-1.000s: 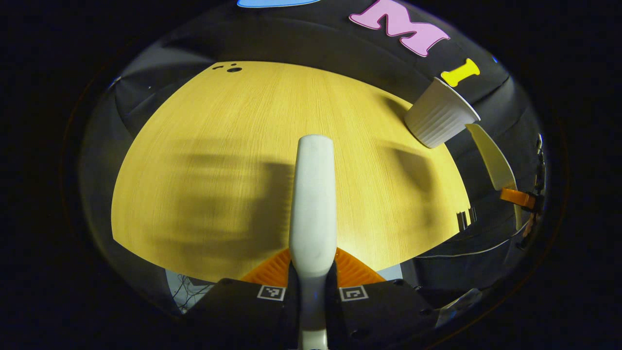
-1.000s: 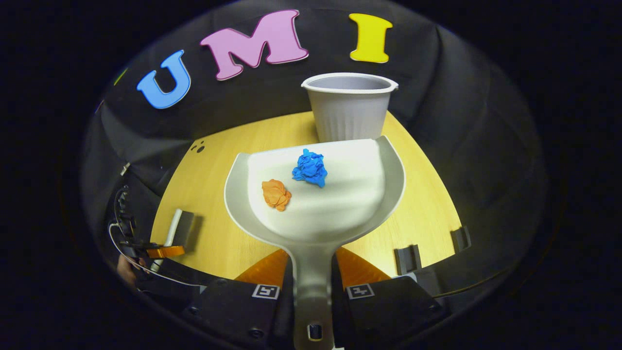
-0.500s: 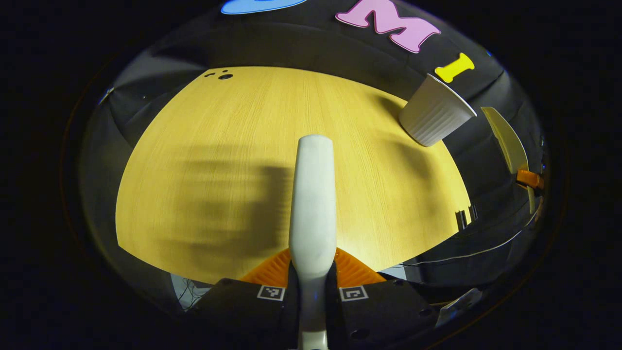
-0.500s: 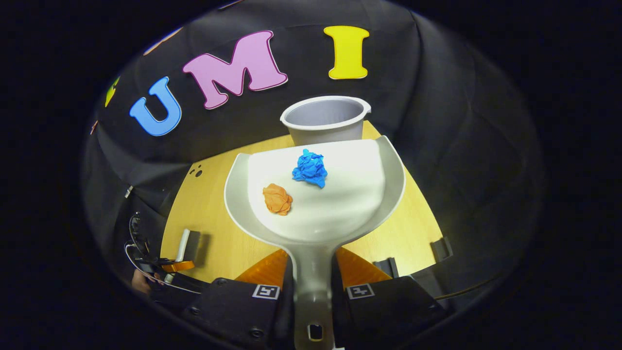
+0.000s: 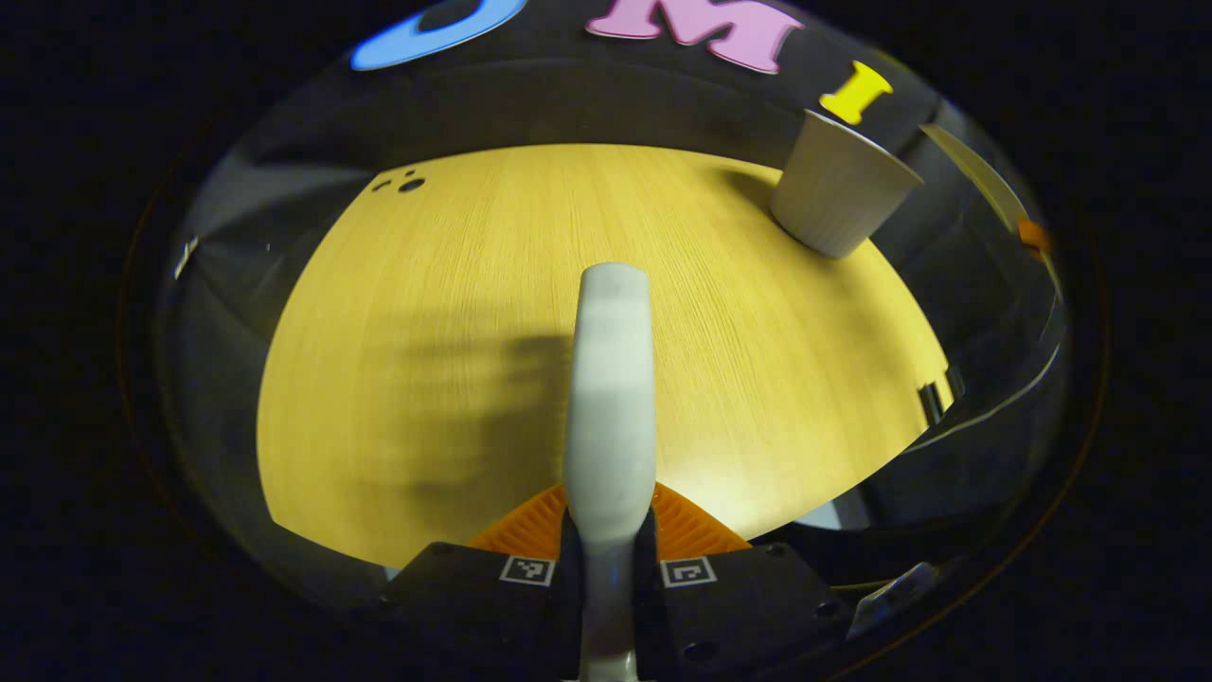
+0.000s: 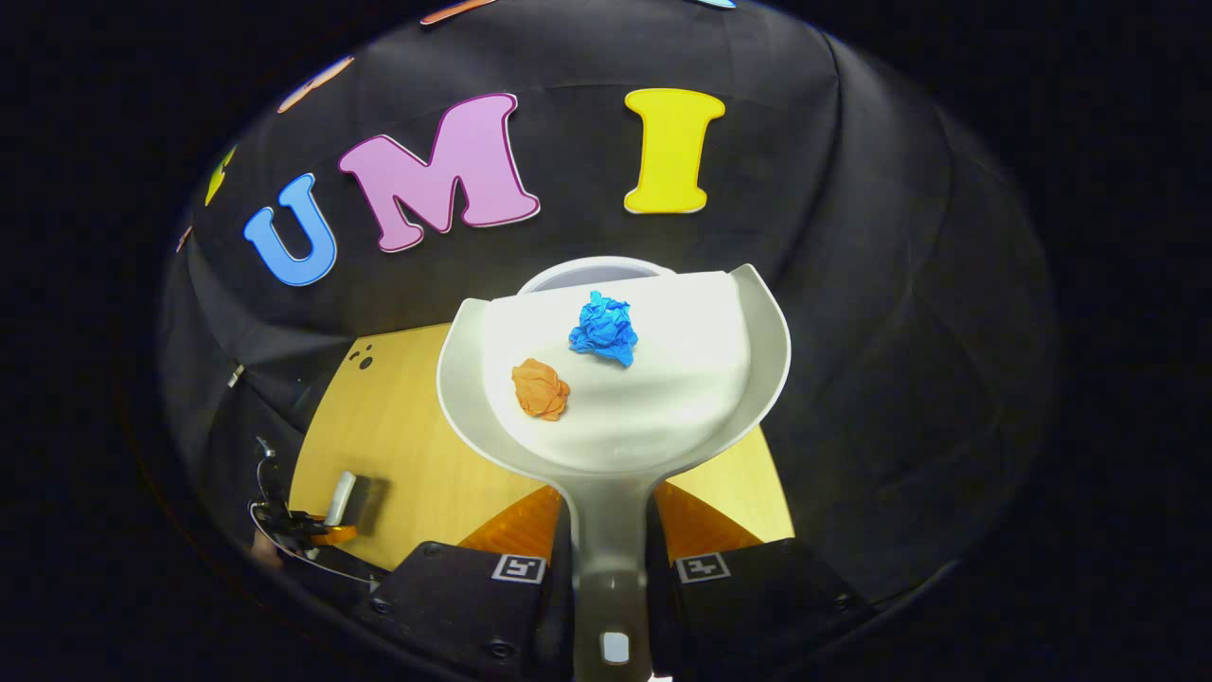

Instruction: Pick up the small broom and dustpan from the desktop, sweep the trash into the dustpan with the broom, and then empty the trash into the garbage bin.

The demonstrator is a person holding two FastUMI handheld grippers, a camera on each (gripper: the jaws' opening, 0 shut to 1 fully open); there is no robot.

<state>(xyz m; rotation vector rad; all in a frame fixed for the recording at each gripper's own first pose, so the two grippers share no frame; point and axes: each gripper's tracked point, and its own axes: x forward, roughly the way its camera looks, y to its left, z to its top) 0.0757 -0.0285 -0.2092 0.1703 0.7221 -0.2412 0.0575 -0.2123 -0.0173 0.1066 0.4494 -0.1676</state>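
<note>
My right gripper is shut on the handle of the white dustpan, held level above the table. In the pan lie an orange paper ball and a blue paper ball. Just beyond the pan's far lip shows the rim of the white ribbed garbage bin. My left gripper is shut on the white broom, which points out over the wooden table. In the left gripper view the bin stands at the far right, with the dustpan's edge beside it.
In the right gripper view the left gripper with the broom shows small at the lower left over the table. Small dark holes mark the table's far left corner. A black clip sits on the right edge.
The right gripper has lifted the dustpan higher and toward the bin, so the pan now covers most of the bin. The left gripper with the broom has drifted slightly.
</note>
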